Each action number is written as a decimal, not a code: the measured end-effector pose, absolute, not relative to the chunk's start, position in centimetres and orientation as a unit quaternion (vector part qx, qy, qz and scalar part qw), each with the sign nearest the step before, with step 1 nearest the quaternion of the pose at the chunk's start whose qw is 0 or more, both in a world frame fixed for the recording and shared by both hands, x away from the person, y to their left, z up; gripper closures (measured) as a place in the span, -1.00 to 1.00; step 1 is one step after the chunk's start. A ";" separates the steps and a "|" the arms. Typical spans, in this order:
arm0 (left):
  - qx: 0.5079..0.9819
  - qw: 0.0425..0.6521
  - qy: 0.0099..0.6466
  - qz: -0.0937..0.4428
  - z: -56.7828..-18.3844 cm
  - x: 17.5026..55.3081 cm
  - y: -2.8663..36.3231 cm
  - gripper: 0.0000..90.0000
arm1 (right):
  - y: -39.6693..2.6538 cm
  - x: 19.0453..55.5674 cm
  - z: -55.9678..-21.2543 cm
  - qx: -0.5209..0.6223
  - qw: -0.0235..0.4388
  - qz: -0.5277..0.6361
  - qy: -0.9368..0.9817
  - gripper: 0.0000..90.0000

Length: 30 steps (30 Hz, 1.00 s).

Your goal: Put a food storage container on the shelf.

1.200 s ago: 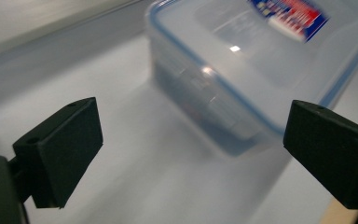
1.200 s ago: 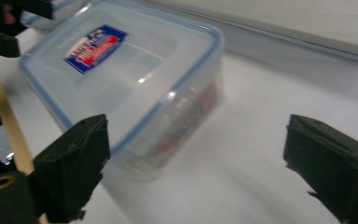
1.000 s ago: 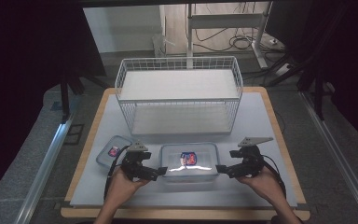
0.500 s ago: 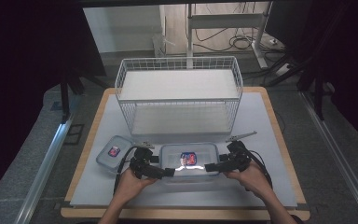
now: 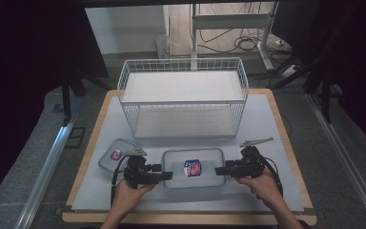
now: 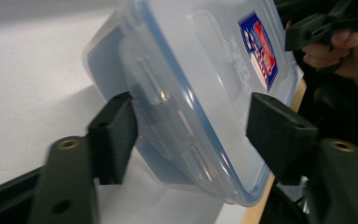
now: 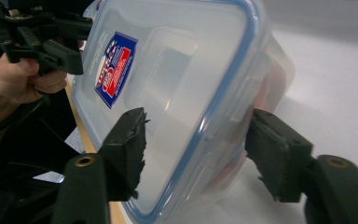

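a: item one — large container (image 5: 194, 168), clear plastic, rectangular with rounded corners, blue seal line under the lid rim, red-and-blue sticker on top. it lies flat on the pale grey mat of the worktop (image 5: 276, 129), near the front edge, between the two hands.

b: item two?

a: small container (image 5: 118, 154), same clear plastic and same sticker, just beside the large one's left end. behind both — a white wire rack (image 5: 183, 98), two tiers, fine mesh walls, pale shelf panels.

b: left claw (image 5: 166, 176)?

a: matte black blocky pads. it has just been closing; the large container's left end sits between the jaws. in the left gripper view one pad (image 6: 114, 135) touches the side flap, the other stands just off the lid — partly spread, no pinch yet.

b: right claw (image 5: 220, 170)?

a: also just closing, straddling the right end. in the right gripper view one chipped pad (image 7: 127, 148) lies over the lid and the other stands beside the base; whether either presses, i cannot tell.
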<state>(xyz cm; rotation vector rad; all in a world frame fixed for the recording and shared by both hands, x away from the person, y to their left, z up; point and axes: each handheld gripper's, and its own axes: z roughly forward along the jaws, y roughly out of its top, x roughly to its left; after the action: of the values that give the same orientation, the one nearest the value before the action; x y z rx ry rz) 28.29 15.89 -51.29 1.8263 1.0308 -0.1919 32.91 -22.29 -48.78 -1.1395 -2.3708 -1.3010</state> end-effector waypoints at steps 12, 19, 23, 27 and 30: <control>0.708 0.538 0.446 -0.105 -51.8 27.3 17.0 0.12 | -23.3 32.2 -48.7 -0.396 0.124 -0.465 -0.782 0.15; 0.705 0.530 0.460 -0.101 -51.4 27.3 16.7 0.11 | -23.4 32.1 -48.8 -0.410 0.134 -0.470 -0.770 0.20; 0.711 0.524 0.460 -0.088 -50.8 27.3 16.7 0.11 | -23.5 32.0 -48.6 -0.411 0.135 -0.476 -0.766 0.24; 0.709 0.523 0.466 -0.079 -50.4 27.7 16.8 0.09 | -23.0 31.9 -48.1 -0.403 0.112 -0.478 -0.772 0.25; 0.710 0.523 0.466 -0.074 -50.1 27.7 16.8 0.09 | -22.9 32.0 -47.9 -0.403 0.111 -0.484 -0.769 0.25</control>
<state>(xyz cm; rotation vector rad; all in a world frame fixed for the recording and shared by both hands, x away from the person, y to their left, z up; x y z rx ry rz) 27.72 16.79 -50.07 1.6995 1.1150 -0.1783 31.96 -22.93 -47.86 -1.1841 -2.2589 -1.4219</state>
